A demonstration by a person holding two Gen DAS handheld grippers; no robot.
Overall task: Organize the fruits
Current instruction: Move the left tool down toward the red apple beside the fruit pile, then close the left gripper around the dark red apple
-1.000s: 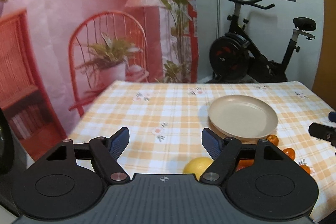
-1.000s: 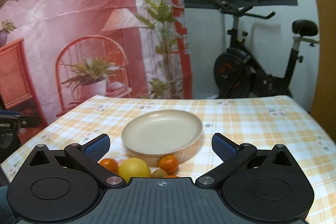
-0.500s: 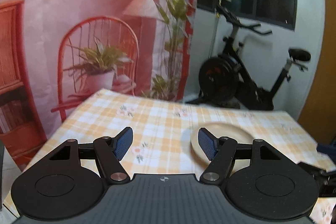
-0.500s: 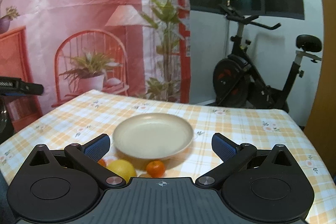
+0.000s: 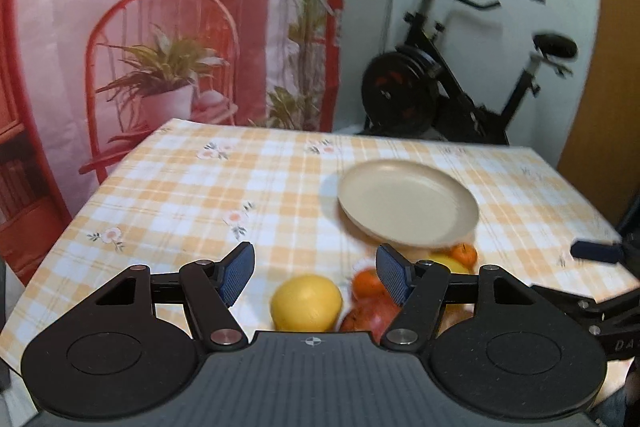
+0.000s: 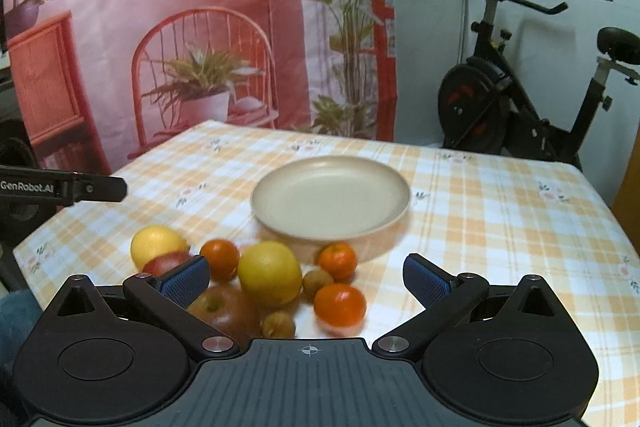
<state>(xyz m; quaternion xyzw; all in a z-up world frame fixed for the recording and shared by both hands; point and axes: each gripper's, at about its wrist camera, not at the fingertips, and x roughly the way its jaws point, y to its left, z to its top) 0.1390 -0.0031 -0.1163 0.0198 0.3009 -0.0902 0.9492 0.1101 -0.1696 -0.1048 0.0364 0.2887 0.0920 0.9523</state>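
Fruits lie loose in a cluster on the checked tablecloth (image 6: 500,211), just in front of a round, shallow beige plate (image 6: 330,195) with a smooth matte face and a low raised rim — nothing is in it. In the right wrist view the cluster holds a large yellow citrus (image 6: 270,273) with a dimpled skin, a second yellow one (image 6: 156,243) off to the left, three small glossy tangerines (image 6: 339,303), a dull red apple (image 6: 218,311) with its stem hollow up, a darker red fruit (image 6: 166,263) partly hidden behind a finger, and two small brown rough-skinned fruits (image 6: 317,282).

The right gripper (image 6: 307,277) stands spread wide over the pile, its ribbed blue pads (image 6: 424,281) touching nothing. The left gripper (image 5: 316,271) has just been narrowing its jaws, yet they remain apart with no fruit pinched; the left-hand yellow citrus sits low between its fingers, clear of both pads — the picture is somewhat blurred.

Behind the table hang a printed pink backdrop (image 6: 180,7) and a black exercise bike (image 6: 520,99).
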